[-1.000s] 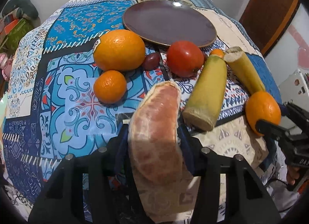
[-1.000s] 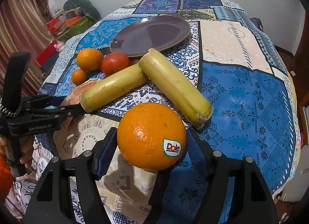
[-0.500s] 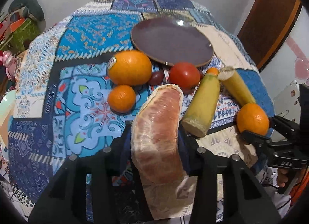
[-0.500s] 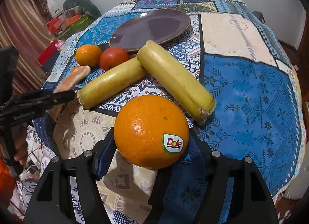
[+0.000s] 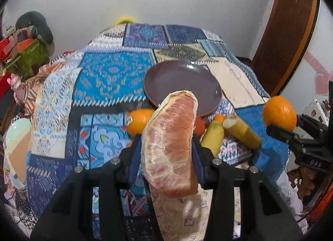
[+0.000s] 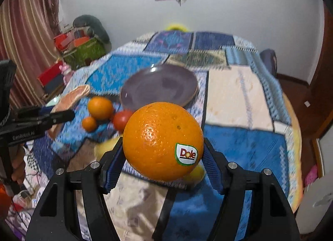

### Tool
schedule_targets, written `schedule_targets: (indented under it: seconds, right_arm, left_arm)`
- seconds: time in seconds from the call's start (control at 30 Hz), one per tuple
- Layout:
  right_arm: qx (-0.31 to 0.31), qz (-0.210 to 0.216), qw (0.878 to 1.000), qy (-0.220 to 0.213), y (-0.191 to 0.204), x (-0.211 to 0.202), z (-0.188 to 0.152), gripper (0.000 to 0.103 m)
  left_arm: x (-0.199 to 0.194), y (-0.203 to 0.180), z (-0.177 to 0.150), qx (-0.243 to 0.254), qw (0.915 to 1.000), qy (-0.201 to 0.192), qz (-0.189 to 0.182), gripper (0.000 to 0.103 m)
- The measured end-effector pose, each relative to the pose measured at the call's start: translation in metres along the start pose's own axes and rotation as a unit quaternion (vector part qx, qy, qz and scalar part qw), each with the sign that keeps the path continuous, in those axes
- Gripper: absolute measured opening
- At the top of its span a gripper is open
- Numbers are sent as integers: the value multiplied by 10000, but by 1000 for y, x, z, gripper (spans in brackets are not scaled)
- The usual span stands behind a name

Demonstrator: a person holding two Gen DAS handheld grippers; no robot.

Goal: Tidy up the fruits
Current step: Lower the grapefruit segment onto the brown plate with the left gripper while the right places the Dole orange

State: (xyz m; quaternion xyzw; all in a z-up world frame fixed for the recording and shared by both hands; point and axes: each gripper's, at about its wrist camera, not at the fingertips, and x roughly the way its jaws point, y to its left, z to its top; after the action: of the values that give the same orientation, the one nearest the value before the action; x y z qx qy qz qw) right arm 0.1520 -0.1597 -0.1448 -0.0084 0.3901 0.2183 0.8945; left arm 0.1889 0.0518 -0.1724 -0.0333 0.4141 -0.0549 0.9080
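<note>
Fruits are airborne for transfer: I hold the grapefruit segment [image 5: 169,147] clamped in the left gripper [image 5: 166,155] and the orange [image 6: 163,142] clamped in the right gripper [image 6: 162,157], both raised short of the plate [image 5: 181,83], fingers aimed toward it, presumably for placement there.

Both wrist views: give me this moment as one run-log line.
left gripper: shut on pomelo wedge, lifted | right gripper: shut on Dole orange, lifted | plate: bare, ahead
</note>
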Motion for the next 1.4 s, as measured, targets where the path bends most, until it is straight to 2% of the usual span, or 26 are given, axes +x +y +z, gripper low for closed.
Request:
schedule_targets:
  seconds: [0.43, 0.63, 1.0, 1.4]
  right_arm:
    - [-176, -162, 9973, -694, -5, -7, 60, 66]
    - [-164, -158, 9963, -825, -8, 6, 77, 66]
    - [-313, -160, 9969, -706, -16, 49, 106, 66]
    - [-437, -218, 9983, -323, -26, 110, 122, 66]
  left_arm:
    - [5, -1, 43, 19, 9994, -357, 35, 44]
    - [18, 2, 65, -21, 9989, -465, 34, 44]
    - [58, 14, 98, -141, 9991, -402, 9, 44]
    - [118, 18, 119, 9, 9999, -81, 75, 44]
